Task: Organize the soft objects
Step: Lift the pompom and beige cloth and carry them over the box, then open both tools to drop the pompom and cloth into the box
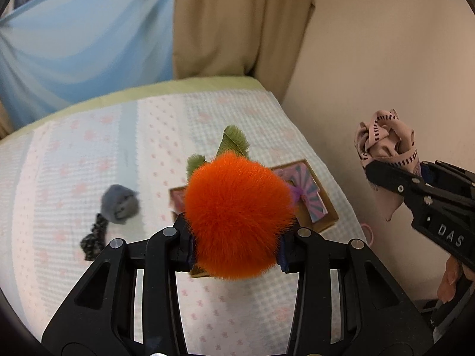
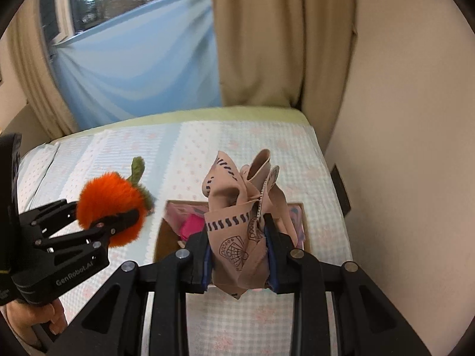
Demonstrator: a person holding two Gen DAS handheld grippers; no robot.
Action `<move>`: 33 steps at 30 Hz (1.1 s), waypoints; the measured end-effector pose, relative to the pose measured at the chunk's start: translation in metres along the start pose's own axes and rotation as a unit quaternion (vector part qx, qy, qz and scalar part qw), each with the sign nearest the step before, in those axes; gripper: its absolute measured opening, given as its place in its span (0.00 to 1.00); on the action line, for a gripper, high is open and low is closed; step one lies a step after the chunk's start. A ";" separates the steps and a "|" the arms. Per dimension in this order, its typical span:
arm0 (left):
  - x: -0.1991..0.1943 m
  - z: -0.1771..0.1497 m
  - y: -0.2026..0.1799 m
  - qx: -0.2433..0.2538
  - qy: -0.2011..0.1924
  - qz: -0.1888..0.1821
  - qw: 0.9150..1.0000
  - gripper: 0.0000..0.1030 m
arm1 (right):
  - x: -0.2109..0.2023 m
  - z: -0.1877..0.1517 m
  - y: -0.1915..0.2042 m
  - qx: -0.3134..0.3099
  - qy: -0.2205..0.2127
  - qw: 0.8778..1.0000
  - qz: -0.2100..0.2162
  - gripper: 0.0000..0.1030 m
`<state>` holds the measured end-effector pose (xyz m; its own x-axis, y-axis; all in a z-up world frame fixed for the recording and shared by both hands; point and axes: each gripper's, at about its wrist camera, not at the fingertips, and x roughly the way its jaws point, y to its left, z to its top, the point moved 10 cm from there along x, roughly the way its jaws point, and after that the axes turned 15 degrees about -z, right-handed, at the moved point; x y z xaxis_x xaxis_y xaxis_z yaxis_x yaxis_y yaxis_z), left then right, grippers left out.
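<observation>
Bed quilt (image 1: 89,148) | left gripper (image 1: 236,246) pinches orange plush (image 1: 237,216) | right gripper (image 2: 239,264) pinches pink cloth (image 2: 240,207) | step: carrying over cardboard box (image 2: 161,237) | next: lower, release

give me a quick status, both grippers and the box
Left hand-held gripper shut on orange plush. Right hand-held gripper shut on pink cloth. Both above open box. Nothing blocking.

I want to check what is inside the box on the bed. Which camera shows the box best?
The right wrist view: the box lies open below the pink cloth, with pink items inside. In the left wrist view, the orange plush toy covers most of the box.
</observation>
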<state>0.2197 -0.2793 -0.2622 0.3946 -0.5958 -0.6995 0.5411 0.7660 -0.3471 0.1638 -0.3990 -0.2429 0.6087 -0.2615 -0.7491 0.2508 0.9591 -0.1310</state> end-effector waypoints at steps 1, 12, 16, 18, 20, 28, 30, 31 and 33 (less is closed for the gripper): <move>0.009 -0.001 0.000 -0.001 0.007 -0.003 1.000 0.34 | 0.011 -0.003 -0.005 0.010 0.014 1.000 0.000 0.26; 0.117 -0.022 0.016 -0.013 0.104 -0.012 0.994 0.34 | 0.116 -0.028 -0.033 0.060 0.126 0.990 -0.004 0.26; 0.159 -0.034 0.028 -0.017 0.132 -0.012 0.991 0.34 | 0.155 -0.045 -0.034 0.066 0.162 0.985 0.002 0.26; 0.175 -0.041 0.029 -0.017 0.148 -0.014 0.989 0.34 | 0.172 -0.053 -0.032 0.070 0.183 0.981 0.013 0.26; 0.194 -0.054 0.031 -0.029 0.181 -0.025 0.983 0.34 | 0.184 -0.062 -0.027 0.070 0.205 0.976 0.021 0.26; 0.204 -0.077 0.034 -0.053 0.220 -0.012 0.974 0.88 | 0.204 -0.067 -0.018 0.087 0.232 0.968 0.045 0.53; 0.203 -0.078 0.035 -0.050 0.226 -0.004 0.973 1.00 | 0.203 -0.065 -0.018 0.085 0.229 0.969 0.044 0.87; 0.201 -0.079 0.036 -0.048 0.225 0.001 0.973 1.00 | 0.204 -0.064 -0.018 0.083 0.229 0.969 0.041 1.00; 0.198 -0.079 0.038 -0.043 0.224 0.008 0.974 1.00 | 0.203 -0.065 -0.019 0.080 0.231 0.969 0.037 1.00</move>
<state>0.2596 -0.3488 -0.4635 0.0284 -0.4332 -0.9009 0.4663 0.8029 -0.3714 0.2335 -0.4637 -0.4351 0.2366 -0.0807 -0.9683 0.3550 0.9348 0.0088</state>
